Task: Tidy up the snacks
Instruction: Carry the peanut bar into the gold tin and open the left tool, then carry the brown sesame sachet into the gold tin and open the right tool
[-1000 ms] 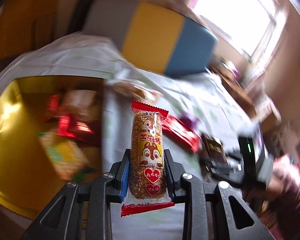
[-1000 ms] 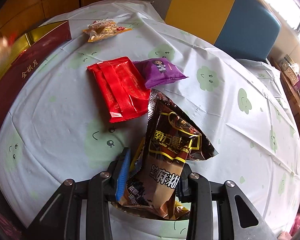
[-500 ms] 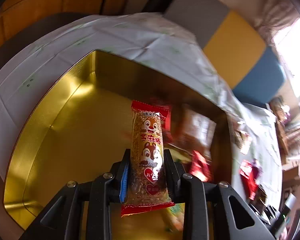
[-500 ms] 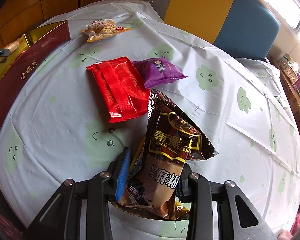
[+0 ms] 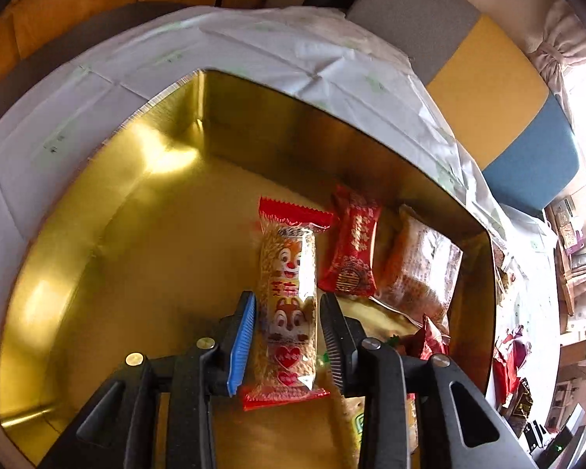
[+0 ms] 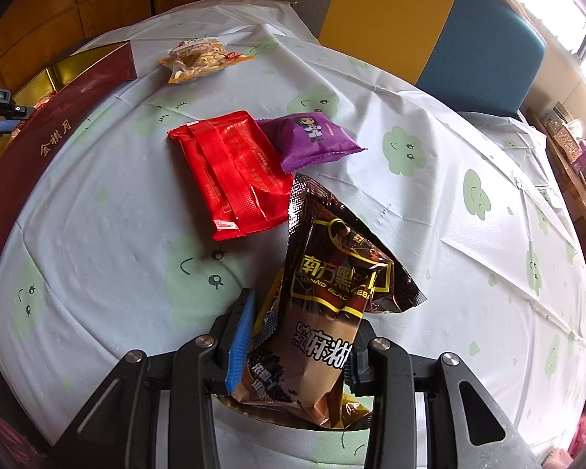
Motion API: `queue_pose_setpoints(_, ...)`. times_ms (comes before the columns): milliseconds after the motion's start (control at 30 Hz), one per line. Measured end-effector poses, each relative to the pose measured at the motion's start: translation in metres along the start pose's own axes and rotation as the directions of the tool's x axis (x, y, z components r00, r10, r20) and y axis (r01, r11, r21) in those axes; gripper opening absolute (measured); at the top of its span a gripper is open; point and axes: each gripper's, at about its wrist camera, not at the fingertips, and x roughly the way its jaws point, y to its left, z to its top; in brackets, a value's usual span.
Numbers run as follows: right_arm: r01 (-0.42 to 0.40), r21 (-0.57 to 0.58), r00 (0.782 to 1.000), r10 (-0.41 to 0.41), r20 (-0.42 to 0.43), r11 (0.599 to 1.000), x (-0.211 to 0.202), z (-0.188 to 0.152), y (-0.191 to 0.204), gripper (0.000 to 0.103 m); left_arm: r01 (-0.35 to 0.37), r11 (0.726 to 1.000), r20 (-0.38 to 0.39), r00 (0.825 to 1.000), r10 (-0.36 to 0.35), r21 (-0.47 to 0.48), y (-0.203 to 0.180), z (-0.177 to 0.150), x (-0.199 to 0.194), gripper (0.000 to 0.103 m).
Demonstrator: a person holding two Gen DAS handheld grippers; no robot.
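Left gripper [image 5: 287, 336] is positioned over the gold box [image 5: 97, 234], jaws opening — the squirrel-print snack bar [image 5: 287, 305] stands between them, pads drawn slightly off. Right gripper [image 6: 299, 344] is clamped on the brown sesame-paste pouch [image 6: 332, 305], right of the box, above the tablecloth [image 6: 429, 234].

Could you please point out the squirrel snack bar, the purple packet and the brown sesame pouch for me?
squirrel snack bar [image 5: 288, 305]: left wrist view, printed middle.
purple packet [image 6: 312, 138]: right wrist view, centre of front.
brown sesame pouch [image 6: 324, 312]: right wrist view, middle of front.
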Motion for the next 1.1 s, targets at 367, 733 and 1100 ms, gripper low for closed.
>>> queue_pose_setpoints(367, 0.023, -0.016, 1.000, -0.023, 0.011, 1.000, -0.001, -0.002, 0.005, 0.039, -0.054, 0.984, 0.185, 0.983, 0.021, 0.171, -0.027, -0.044, -0.059, 0.034)
queue_pose_setpoints(733, 0.035, -0.033, 0.999, -0.034, 0.017, 0.999, -0.002, -0.003, 0.010, 0.038, -0.096, 0.963, 0.261, 0.965, 0.028, 0.251, -0.047, -0.088, -0.086, 0.034)
queue_pose_setpoints(1100, -0.005, 0.016, 1.000, 0.005, -0.002, 1.000, -0.001, 0.000, -0.001, 0.038, -0.091, 0.963, 0.261, 0.965, 0.023, 0.252, -0.041, -0.107, -0.096, 0.034)
